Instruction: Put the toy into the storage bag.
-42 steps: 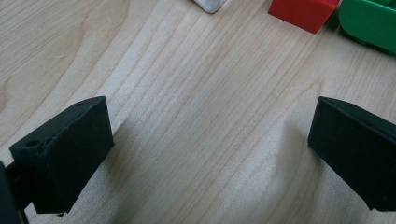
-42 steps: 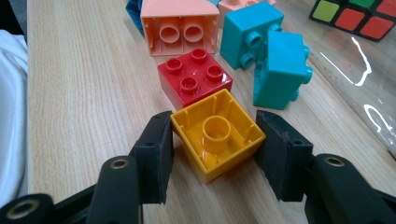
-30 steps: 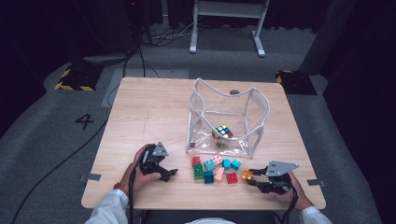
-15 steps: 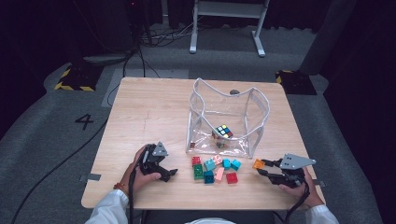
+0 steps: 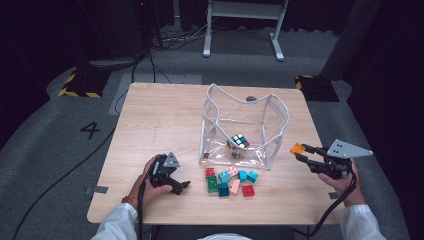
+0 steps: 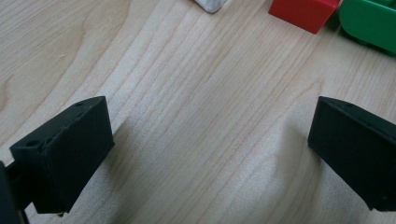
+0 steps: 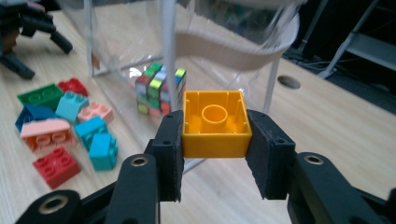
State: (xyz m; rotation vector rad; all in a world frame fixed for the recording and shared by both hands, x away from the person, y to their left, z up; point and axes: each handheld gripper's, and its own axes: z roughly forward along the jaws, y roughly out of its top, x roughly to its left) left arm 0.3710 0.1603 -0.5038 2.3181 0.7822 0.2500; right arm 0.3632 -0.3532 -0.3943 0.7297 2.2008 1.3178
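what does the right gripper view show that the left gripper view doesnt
Right gripper view: the right gripper clamped on an orange brick held with its hollow underside toward the camera, the clear bag with the puzzle cube inside, blue and pink bricks, and the other gripper far off at top left.

Left gripper view: the left gripper, jaws wide apart over bare wood with nothing between them, and a white corner of the bag's edging.

Both: the wooden table, a red brick and a green brick.

Wooden table [image 5: 160,120] on grey floor. Number 4 [image 5: 90,130] marked on floor left of it. Yellow-black striped tape [image 5: 77,91] farther back. White frame legs [image 5: 240,30] behind table. Cables [image 5: 165,42] trail nearby.
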